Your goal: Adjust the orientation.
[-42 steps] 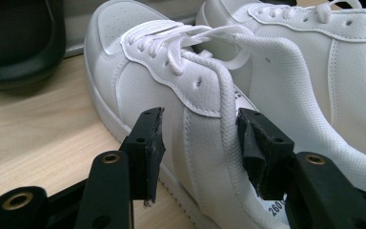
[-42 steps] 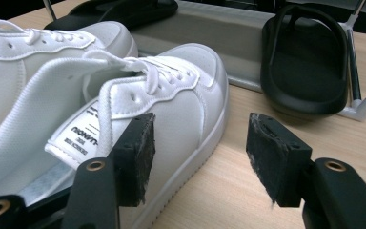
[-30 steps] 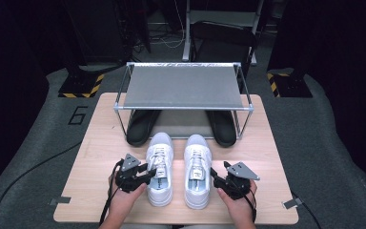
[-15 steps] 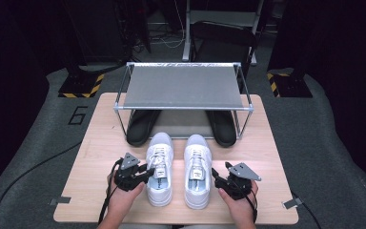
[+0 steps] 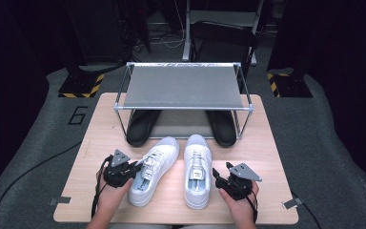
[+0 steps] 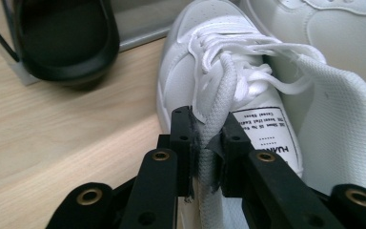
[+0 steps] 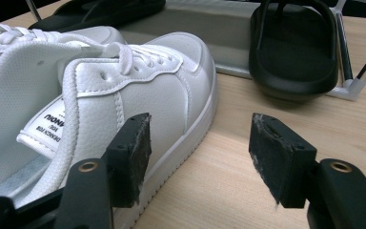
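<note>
Two white sneakers lie on the wooden table [image 5: 267,157]. The left sneaker [image 5: 155,169] is turned, its toe angled toward the right sneaker [image 5: 198,171]. My left gripper [image 5: 137,167] is at the left sneaker's outer side. In the left gripper view it [image 6: 205,143] is shut on a white woven strip at the opening of that sneaker [image 6: 190,81]. My right gripper [image 5: 217,174] stands open just right of the right sneaker. In the right gripper view its [image 7: 198,148] left jaw is beside the sneaker's side wall [image 7: 147,100], and its right jaw is over bare wood.
A metal shoe rack [image 5: 183,108] stands at the table's far side. A black slipper [image 5: 140,129] and another [image 5: 221,128] lie under it on either side of a grey base plate [image 5: 181,125]. Dark floor surrounds the table.
The left sneaker has turned: its heel swung left and its toe toward the right sneaker. My left gripper shifted a little left with it. The right gripper has hardly moved.
</note>
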`<move>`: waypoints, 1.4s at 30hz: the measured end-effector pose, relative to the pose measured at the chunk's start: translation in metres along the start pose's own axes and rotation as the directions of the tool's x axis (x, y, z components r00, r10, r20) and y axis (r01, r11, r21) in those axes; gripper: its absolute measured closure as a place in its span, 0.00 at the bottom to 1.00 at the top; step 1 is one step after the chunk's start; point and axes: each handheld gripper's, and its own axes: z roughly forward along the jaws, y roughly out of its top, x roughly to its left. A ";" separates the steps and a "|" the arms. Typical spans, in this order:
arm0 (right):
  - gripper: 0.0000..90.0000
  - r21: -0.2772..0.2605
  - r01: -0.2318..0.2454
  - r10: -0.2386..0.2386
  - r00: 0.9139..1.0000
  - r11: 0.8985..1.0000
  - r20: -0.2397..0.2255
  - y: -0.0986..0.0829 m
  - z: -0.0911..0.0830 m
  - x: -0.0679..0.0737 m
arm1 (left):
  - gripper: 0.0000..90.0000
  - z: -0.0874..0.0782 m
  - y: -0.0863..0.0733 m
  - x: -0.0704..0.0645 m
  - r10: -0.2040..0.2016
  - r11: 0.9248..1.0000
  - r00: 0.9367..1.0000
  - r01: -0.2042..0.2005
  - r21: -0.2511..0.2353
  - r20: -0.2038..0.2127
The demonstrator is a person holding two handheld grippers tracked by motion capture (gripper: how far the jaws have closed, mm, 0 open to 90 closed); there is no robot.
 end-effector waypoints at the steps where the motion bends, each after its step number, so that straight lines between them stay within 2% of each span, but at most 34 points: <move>1: 0.44 0.001 -0.007 0.007 1.000 1.000 -0.005 0.000 0.000 0.000 | 0.86 0.000 -0.001 0.001 0.005 1.000 1.000 -0.005 -0.001 0.014; 3: 0.44 0.006 -0.005 0.005 1.000 1.000 -0.006 -0.001 0.001 -0.001 | 0.83 0.000 -0.003 0.004 0.020 1.000 0.999 -0.020 -0.015 0.042; 7: 0.44 0.007 -0.010 0.010 1.000 1.000 -0.003 -0.001 0.000 -0.001 | 0.77 0.002 -0.007 0.012 0.020 0.999 0.994 -0.017 -0.029 0.105; 8: 0.44 0.009 -0.011 0.011 1.000 1.000 -0.005 -0.001 0.001 -0.002 | 0.77 0.002 -0.008 0.013 0.027 0.999 0.994 -0.024 -0.030 0.102; 9: 0.44 0.007 -0.010 0.010 1.000 1.000 -0.010 -0.002 0.001 -0.003 | 0.76 0.003 -0.008 0.013 0.014 0.999 0.994 -0.010 -0.037 0.105; 13: 0.44 0.011 -0.019 0.019 1.000 1.000 -0.008 -0.003 0.002 -0.003 | 0.74 0.003 -0.009 0.014 0.031 0.999 0.994 -0.027 -0.038 0.104; 14: 0.44 0.011 -0.020 0.020 1.000 1.000 -0.009 -0.003 0.002 -0.003 | 0.74 0.004 -0.008 0.014 0.046 0.999 0.994 -0.043 -0.031 0.104; 15: 0.44 0.011 -0.018 0.018 1.000 1.000 -0.010 -0.003 0.002 -0.003 | 0.74 0.004 -0.008 0.014 0.046 0.999 0.994 -0.043 -0.031 0.104; 16: 0.44 0.012 -0.018 0.018 1.000 1.000 -0.011 -0.003 0.002 -0.003 | 0.74 0.004 -0.008 0.014 0.082 0.996 0.992 -0.080 -0.025 0.094; 19: 0.44 0.012 -0.015 0.015 1.000 1.000 -0.009 -0.003 0.002 -0.002 | 0.76 0.005 -0.007 0.013 0.096 0.995 0.990 -0.094 -0.023 0.102; 22: 0.44 0.011 -0.019 0.019 1.000 1.000 -0.015 -0.003 0.002 -0.003 | 0.76 0.006 -0.007 0.014 0.079 0.997 0.991 -0.078 -0.019 0.109; 23: 0.44 0.011 -0.019 0.019 1.000 1.000 -0.014 -0.003 0.003 -0.002 | 0.76 0.006 -0.007 0.015 0.088 0.996 0.990 -0.087 -0.017 0.109; 25: 0.44 0.011 -0.016 0.016 1.000 1.000 -0.012 -0.003 0.002 -0.002 | 0.76 0.007 -0.006 0.015 0.081 0.997 0.990 -0.081 -0.005 0.112; 27: 0.44 0.003 -0.022 0.022 1.000 1.000 -0.013 -0.003 0.003 -0.001 | 0.77 0.007 -0.006 0.015 0.091 0.996 0.989 -0.092 0.000 0.114; 28: 0.44 0.011 -0.019 0.019 1.000 1.000 -0.014 -0.003 0.003 -0.001 | 0.77 0.006 -0.005 0.014 0.109 0.994 0.988 -0.110 0.008 0.108; 32: 0.44 0.017 -0.012 0.012 1.000 1.000 -0.019 -0.003 0.003 -0.001 | 0.80 0.007 -0.008 0.013 0.111 0.994 0.989 -0.110 -0.018 0.094; 35: 0.44 0.014 -0.016 0.016 1.000 1.000 -0.020 -0.003 0.004 0.000 | 0.80 0.008 -0.009 0.015 0.092 0.996 0.989 -0.089 -0.025 0.113; 40: 0.44 0.023 -0.020 0.021 1.000 1.000 -0.020 -0.004 0.005 0.000 | 0.81 0.007 -0.009 0.016 0.104 0.995 0.988 -0.102 -0.021 0.118; 42: 0.44 0.023 -0.017 0.018 1.000 1.000 -0.021 -0.004 0.005 0.000 | 0.81 0.008 -0.010 0.016 0.090 0.996 0.989 -0.087 -0.033 0.118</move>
